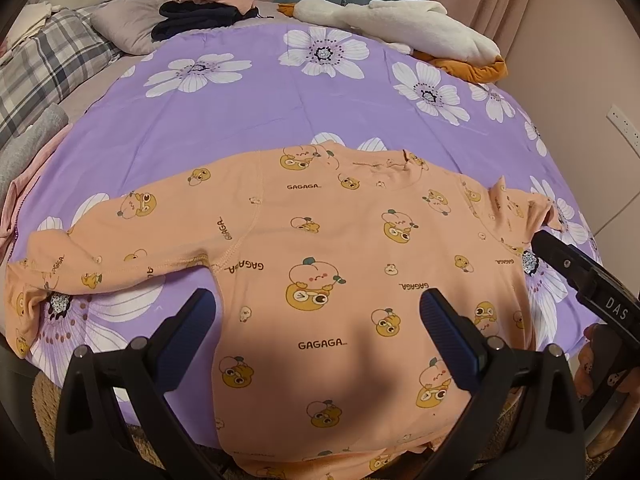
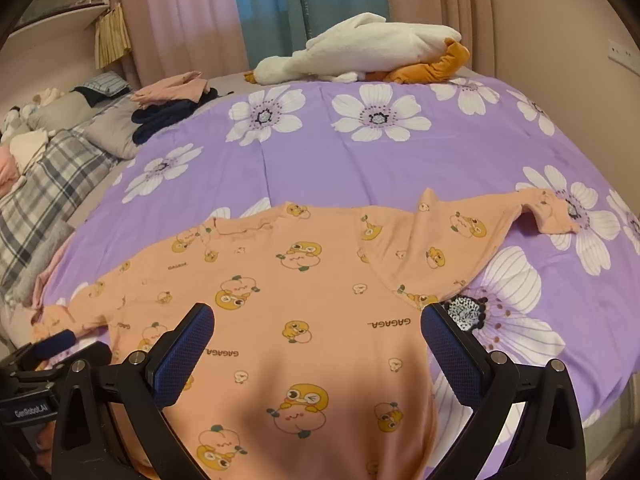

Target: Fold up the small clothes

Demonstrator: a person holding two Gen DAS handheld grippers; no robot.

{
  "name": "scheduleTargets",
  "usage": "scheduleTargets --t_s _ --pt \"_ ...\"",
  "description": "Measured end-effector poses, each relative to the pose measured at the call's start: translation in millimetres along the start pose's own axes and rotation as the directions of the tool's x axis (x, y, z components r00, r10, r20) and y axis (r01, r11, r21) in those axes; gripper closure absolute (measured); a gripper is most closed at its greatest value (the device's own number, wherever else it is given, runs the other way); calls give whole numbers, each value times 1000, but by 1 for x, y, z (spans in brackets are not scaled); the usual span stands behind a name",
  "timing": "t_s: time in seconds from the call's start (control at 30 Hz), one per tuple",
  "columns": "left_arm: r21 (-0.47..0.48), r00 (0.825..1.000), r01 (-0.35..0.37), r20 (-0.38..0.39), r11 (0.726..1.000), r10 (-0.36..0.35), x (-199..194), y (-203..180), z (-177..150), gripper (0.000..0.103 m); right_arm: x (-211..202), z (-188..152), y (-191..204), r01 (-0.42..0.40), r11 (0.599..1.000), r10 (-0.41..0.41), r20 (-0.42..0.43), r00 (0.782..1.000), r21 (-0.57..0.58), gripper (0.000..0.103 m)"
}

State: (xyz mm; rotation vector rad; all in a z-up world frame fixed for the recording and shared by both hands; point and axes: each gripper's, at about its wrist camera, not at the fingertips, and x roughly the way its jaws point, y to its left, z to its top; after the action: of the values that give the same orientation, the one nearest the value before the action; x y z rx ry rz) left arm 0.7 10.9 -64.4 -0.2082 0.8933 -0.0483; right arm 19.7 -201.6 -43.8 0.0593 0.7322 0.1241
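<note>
Left wrist view: an orange long-sleeved shirt (image 1: 320, 248) printed with cartoon figures and the word GAGAGA lies spread flat on a purple bedsheet (image 1: 248, 116) with large white flowers. Its body runs toward the camera and hangs over the near edge of the bed. Both sleeves are laid out to the sides; the left sleeve (image 1: 92, 252) reaches the left edge of the sheet, its cuff crumpled. The neckline is at the far side.

The left gripper (image 1: 318, 312) hovers above the lower body of the shirt with its jaws spread wide, nothing between them. Its blue-padded fingertips (image 1: 440, 316) appear clear of the fabric. The right gripper (image 1: 576, 272) enters this view from the right, near the shirt's right side; whether it touches cannot be told.

Right wrist view: the right gripper (image 2: 318, 324) is likewise spread wide and empty above the shirt (image 2: 304, 300). The right sleeve (image 2: 472, 236) extends out across the sheet (image 2: 400, 160), its cuff folded over a flower. The left gripper (image 2: 56, 344) shows at the lower left.

At the far side of the bed lie a white and orange plush toy (image 2: 360, 56), a pile of dark and pink clothes (image 2: 172, 104), and a plaid blanket (image 2: 48, 184) at left. Curtains (image 2: 280, 8) hang behind.
</note>
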Motion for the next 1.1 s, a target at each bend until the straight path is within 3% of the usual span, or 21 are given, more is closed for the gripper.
scheduleTargets --t_s 1.1 --pt "12 999 7 -44 1000 -6 10 -2 -1 2 -7 4 -23 23 996 -23 8 1000 86 1"
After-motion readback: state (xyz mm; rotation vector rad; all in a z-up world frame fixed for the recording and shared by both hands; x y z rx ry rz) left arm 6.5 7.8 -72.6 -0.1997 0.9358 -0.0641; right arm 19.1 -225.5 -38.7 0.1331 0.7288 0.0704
